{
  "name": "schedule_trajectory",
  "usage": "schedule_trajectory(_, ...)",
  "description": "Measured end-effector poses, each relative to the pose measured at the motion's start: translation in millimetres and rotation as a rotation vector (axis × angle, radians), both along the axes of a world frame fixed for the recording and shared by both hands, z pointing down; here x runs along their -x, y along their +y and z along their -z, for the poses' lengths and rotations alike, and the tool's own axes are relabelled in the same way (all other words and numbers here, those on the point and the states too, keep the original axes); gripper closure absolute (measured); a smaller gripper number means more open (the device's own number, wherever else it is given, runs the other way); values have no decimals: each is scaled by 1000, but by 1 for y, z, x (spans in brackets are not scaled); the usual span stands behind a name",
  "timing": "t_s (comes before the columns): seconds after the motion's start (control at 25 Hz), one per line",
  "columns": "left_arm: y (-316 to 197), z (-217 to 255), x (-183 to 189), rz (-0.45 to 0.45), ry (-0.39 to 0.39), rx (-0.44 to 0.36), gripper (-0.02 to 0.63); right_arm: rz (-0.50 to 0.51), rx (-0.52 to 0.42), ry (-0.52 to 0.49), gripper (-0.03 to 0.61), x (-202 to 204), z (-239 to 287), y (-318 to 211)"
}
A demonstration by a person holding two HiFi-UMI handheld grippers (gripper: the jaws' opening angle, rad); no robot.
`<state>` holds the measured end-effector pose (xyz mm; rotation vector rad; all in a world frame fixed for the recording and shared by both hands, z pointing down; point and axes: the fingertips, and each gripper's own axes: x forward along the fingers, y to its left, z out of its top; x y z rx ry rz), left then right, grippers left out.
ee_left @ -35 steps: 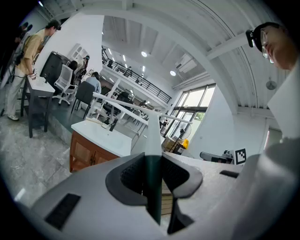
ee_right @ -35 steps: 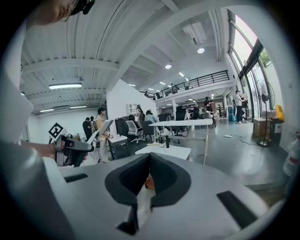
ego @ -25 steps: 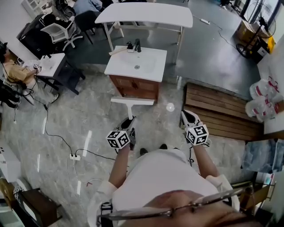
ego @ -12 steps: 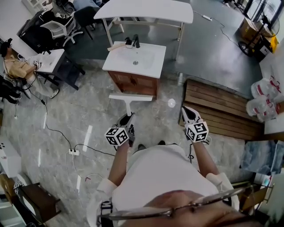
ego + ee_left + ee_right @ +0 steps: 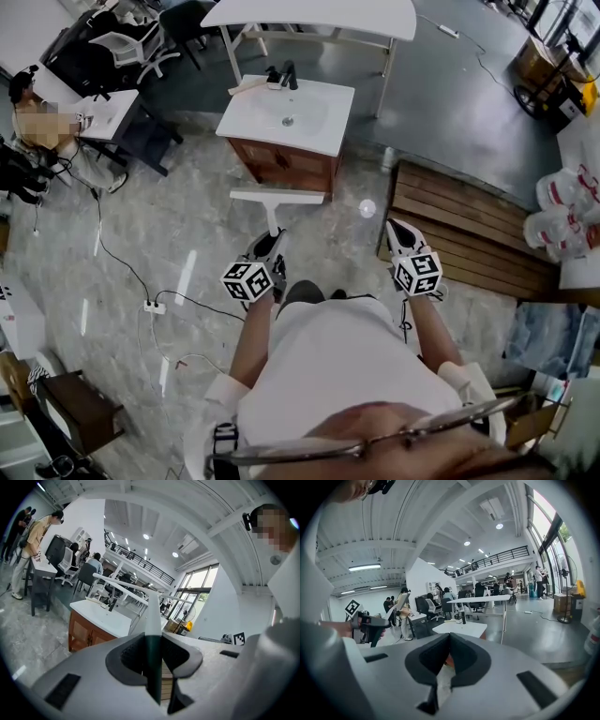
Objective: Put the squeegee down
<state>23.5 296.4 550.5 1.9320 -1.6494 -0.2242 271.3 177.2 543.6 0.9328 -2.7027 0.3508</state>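
Head view: one squeegee (image 5: pixel 277 199), white blade held crosswise above grey floor (image 5: pixel 187 234), just short of wooden sink cabinet (image 5: pixel 286 169). Handle end hidden inside left gripper (image 5: pixel 268 248), pinched between both pads. Right gripper (image 5: pixel 401 234) closed tip to tip, nothing between. Grippers: two. Basin (image 5: pixel 314 120): one, with one dark faucet (image 5: pixel 290 75) at rear rim.

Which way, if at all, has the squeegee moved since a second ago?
No, not noticeably. In the head view the squeegee still shows its blade right at the foot of the sink cabinet, as before, held in the left gripper.
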Motion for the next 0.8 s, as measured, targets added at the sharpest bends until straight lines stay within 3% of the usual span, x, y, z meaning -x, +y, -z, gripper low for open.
schedule_trajectory(0.32, -21, 2, 14, -11, 5, 2, 526, 5, 9, 23, 572, 21, -3, -21)
schedule_trajectory(0.8, -83, 5, 78, -94, -7, -13, 526, -45, -8, 39, 572, 95, 3, -77)
